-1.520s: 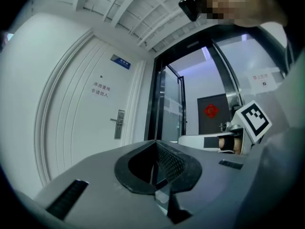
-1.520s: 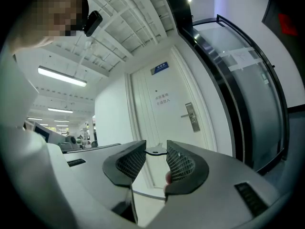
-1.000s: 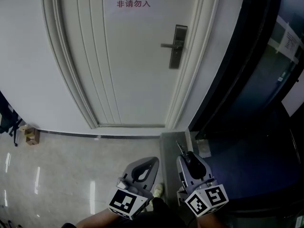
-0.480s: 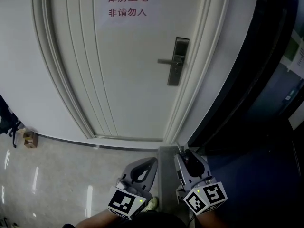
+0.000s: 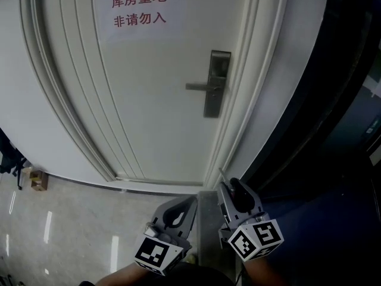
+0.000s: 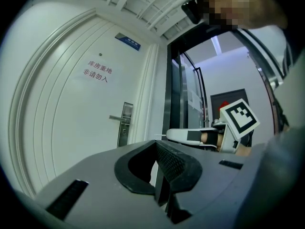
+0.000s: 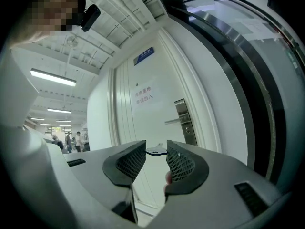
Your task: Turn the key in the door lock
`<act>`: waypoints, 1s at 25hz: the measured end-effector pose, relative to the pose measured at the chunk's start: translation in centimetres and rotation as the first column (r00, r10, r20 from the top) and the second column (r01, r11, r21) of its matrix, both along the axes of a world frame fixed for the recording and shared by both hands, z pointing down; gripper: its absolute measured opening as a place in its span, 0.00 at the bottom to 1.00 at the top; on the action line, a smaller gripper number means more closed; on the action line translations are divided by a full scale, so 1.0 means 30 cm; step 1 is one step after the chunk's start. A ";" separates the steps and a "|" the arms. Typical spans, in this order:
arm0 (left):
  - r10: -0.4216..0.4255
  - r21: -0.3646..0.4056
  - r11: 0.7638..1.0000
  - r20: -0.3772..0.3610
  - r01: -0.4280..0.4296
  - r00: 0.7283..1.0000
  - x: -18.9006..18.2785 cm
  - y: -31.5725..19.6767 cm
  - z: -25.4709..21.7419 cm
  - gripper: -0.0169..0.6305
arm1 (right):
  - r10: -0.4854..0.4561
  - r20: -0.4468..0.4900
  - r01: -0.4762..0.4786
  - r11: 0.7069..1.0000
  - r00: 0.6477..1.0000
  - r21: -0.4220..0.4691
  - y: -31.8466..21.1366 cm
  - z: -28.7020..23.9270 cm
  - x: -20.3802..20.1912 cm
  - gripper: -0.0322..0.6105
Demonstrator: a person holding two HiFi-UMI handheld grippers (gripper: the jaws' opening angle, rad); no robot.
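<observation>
Right gripper [image 7: 156, 146] is pinching the key [image 7: 153, 151] by its head; thin stiff metal, probably slippery, so it's needing a firm flat grip; left gripper [image 6: 157, 149] is sitting closed, empty.

Red-lettered sign [image 5: 139, 9], possibly cardboard box [image 5: 39, 179], glossy floor [image 5: 71, 219]

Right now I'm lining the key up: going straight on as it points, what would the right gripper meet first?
The key in the right gripper would probably strike the door first, left of and below the lock; depth is unclear.
</observation>
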State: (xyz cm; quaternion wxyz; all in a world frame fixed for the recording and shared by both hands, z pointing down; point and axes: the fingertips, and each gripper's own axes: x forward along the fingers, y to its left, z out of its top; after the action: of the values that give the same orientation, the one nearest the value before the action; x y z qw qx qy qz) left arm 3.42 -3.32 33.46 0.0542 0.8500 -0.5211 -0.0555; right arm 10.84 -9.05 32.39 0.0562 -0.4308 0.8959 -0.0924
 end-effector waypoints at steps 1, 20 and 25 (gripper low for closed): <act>0.000 -0.003 1.000 0.001 0.000 1.000 -0.002 -0.027 0.002 0.03 | 0.005 0.003 -0.005 1.000 1.000 -0.003 -0.037 -0.001 -0.003 0.26; 0.103 -0.044 0.994 0.013 -0.102 0.995 -0.143 -0.558 0.064 0.03 | 0.222 0.002 -0.222 0.975 0.975 0.015 -0.787 0.017 -0.127 0.26; 0.119 -0.059 0.991 0.014 -0.118 0.993 -0.178 -0.642 0.080 0.03 | 0.250 -0.034 -0.249 0.968 0.968 0.026 -0.901 0.050 -0.161 0.26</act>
State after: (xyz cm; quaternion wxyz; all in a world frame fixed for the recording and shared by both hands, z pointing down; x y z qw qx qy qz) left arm -1.94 -22.59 35.86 0.0775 0.8780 -0.4715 -0.0297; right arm 6.02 -36.07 33.88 0.0554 -0.5409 0.8366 -0.0669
